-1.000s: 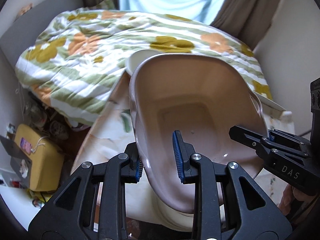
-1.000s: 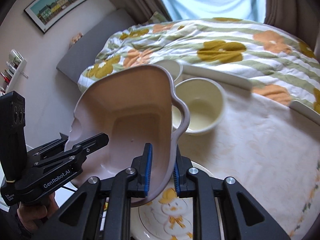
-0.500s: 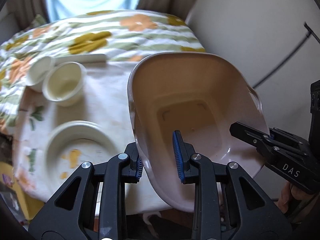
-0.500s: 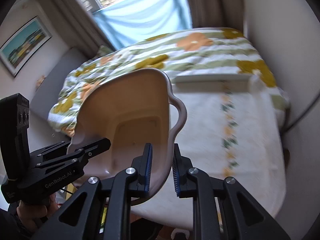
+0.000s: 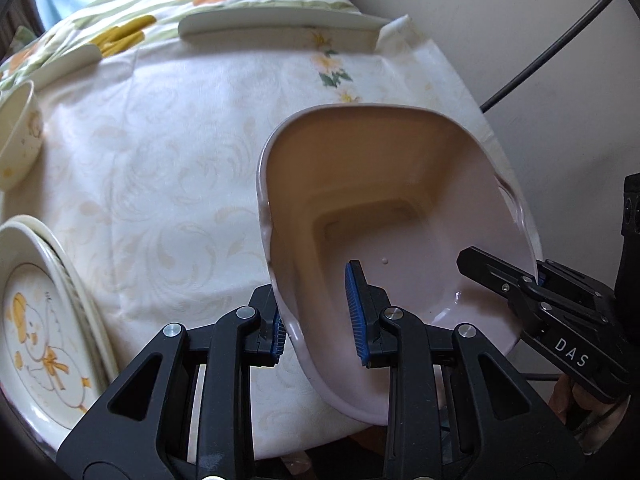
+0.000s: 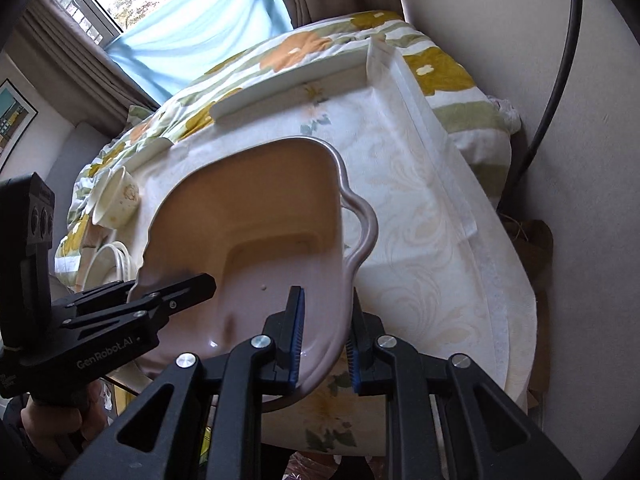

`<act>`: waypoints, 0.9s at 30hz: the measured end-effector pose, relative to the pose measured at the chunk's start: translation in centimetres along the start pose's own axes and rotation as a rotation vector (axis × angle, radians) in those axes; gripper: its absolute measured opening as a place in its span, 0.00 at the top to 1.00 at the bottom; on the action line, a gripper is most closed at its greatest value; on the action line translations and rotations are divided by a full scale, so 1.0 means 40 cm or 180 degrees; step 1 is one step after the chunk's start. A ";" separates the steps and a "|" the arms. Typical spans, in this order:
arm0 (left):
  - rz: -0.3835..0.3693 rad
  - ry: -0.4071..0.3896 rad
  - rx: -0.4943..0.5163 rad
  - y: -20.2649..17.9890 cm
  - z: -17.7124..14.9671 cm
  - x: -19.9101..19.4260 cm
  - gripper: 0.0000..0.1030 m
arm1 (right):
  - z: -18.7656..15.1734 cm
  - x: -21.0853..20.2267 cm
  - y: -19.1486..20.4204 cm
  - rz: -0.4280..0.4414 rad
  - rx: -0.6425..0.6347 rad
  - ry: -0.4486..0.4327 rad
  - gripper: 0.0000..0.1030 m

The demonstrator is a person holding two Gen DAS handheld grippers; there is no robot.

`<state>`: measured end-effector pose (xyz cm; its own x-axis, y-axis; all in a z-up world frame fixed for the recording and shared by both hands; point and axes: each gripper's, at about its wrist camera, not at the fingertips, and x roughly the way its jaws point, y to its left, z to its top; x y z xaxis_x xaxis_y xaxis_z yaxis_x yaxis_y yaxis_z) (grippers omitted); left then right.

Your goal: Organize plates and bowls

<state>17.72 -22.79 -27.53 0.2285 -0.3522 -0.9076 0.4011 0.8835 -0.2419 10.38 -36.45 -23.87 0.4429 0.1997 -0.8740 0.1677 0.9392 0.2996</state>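
A large pink baking dish (image 5: 384,208) with scalloped handles is held between both grippers, low over the right part of the table (image 5: 168,160). My left gripper (image 5: 316,312) is shut on its left rim. My right gripper (image 6: 322,336) is shut on its right rim near the handle; it also shows in the left wrist view (image 5: 532,292). The dish also shows in the right wrist view (image 6: 256,240). A stack of duck-print plates (image 5: 36,312) lies at the table's front left. A cream bowl (image 5: 18,136) stands at the far left.
White plates (image 5: 276,24) lie along the table's far edge against a floral quilt (image 6: 304,44). A wall and a black cable (image 5: 548,52) are close on the right. The table's right edge drops off beside the dish.
Both grippers have carried the dish rightward and down toward the table's right side. The bowls and the duck plate have slid to the left of the view. The grip is unchanged.
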 end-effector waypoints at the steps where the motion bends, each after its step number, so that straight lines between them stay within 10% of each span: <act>1: 0.0001 0.0017 -0.0011 0.007 0.001 0.009 0.77 | -0.007 0.008 -0.007 0.0004 -0.0003 0.0019 0.83; 11: 0.0255 0.0060 0.0150 -0.001 0.004 0.057 0.77 | -0.024 0.041 -0.055 0.0149 0.0260 0.0093 0.83; 16: 0.0311 0.0120 0.0185 -0.007 0.006 0.079 0.72 | -0.022 0.044 -0.070 0.0225 0.0428 0.0056 0.45; 20: 0.0331 0.0057 0.0183 -0.006 0.006 0.078 0.26 | -0.023 0.048 -0.087 0.0263 0.0545 0.0041 0.45; 27: 0.0332 0.0021 0.0195 -0.004 0.007 0.048 0.26 | -0.009 0.001 -0.077 0.0232 0.0510 -0.0053 0.45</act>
<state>18.32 -23.70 -29.13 0.2661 -0.2572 -0.9290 0.4289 0.8947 -0.1248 9.56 -39.22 -24.96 0.4733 0.2598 -0.8417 0.2723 0.8656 0.4203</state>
